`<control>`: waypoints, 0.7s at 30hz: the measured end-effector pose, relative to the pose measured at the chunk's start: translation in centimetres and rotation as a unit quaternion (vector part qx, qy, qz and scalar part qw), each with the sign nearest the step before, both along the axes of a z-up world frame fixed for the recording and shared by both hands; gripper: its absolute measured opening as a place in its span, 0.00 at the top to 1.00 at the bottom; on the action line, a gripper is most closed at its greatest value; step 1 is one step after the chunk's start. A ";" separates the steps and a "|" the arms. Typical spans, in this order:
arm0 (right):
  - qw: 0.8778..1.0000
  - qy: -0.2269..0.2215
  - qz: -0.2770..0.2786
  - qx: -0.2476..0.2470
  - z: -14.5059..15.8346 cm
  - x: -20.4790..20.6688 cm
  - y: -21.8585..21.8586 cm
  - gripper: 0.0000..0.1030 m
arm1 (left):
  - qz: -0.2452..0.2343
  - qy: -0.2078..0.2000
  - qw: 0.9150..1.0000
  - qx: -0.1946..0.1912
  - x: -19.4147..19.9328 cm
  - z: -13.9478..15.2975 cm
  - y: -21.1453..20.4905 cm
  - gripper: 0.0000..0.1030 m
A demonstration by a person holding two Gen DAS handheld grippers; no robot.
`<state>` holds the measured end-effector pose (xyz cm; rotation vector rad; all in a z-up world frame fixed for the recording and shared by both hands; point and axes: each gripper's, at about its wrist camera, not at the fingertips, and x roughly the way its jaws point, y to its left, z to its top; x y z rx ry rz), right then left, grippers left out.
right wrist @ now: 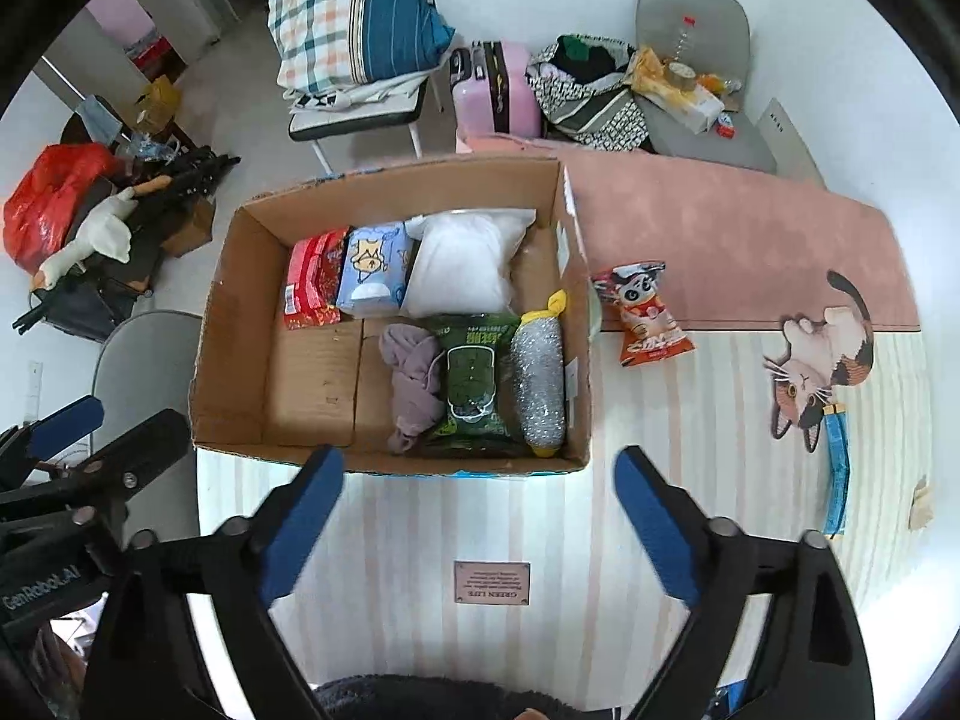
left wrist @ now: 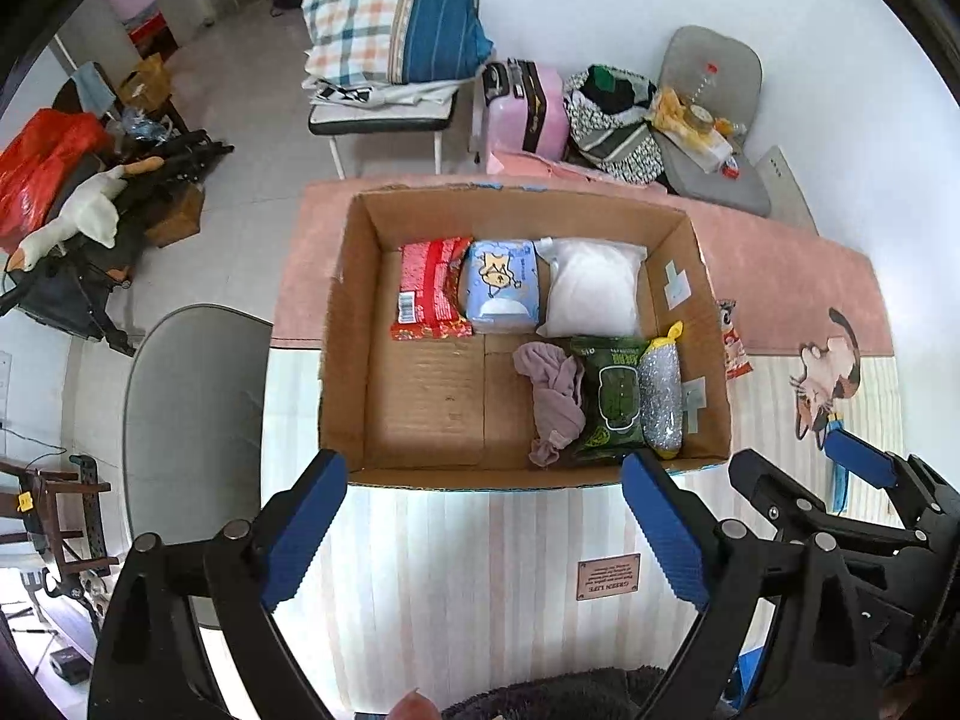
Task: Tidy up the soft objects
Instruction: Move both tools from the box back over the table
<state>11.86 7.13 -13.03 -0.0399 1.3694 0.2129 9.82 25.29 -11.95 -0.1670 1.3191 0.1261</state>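
A cardboard box (left wrist: pixel 351 324) (right wrist: pixel 228 312) stands on the table. In it lie a red packet (left wrist: pixel 429 291) (right wrist: pixel 312 282), a blue tissue pack (left wrist: pixel 503 288) (right wrist: pixel 373 270), a white bag (left wrist: pixel 594 288) (right wrist: pixel 465 264), a mauve cloth (left wrist: pixel 555 396) (right wrist: pixel 411 384), a green wipes pack (left wrist: pixel 612 399) (right wrist: pixel 474 381) and a silver scrubber (left wrist: pixel 660 399) (right wrist: pixel 540 381). An orange snack bag (right wrist: pixel 648 315) (left wrist: pixel 733 339) lies on the table right of the box. My left gripper (left wrist: pixel 485 477) and right gripper (right wrist: pixel 479 468) are open and empty, just before the box's near wall.
The table has a striped cat-print cloth (right wrist: pixel 810 372) and a pink mat (right wrist: pixel 720 228). A blue strip (right wrist: pixel 837 468) lies at the right edge. Grey chairs (left wrist: pixel 192 420), a pink suitcase (right wrist: pixel 495 90), bags and pillows (right wrist: pixel 354 12) stand around the table.
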 end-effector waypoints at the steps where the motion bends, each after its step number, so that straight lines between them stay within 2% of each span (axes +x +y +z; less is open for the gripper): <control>1: 1.000 -0.001 0.000 0.002 0.2 -0.1 -0.2 0.03 | 0.002 -0.004 1.000 0.004 -0.2 0.3 0.0 0.09; 14: 0.999 -0.025 0.009 0.036 2.8 -0.4 -2.7 0.00 | 0.017 -0.022 0.999 0.025 -0.5 2.7 -1.8 0.09; 17: 0.999 -0.020 -0.010 0.046 2.3 0.3 -5.5 0.00 | 0.009 -0.027 0.999 0.022 0.7 2.9 -4.5 0.09; 21: 0.997 -0.006 -0.065 0.041 0.9 1.5 -12.4 0.00 | -0.025 -0.011 0.999 -0.023 4.0 1.4 -10.7 0.09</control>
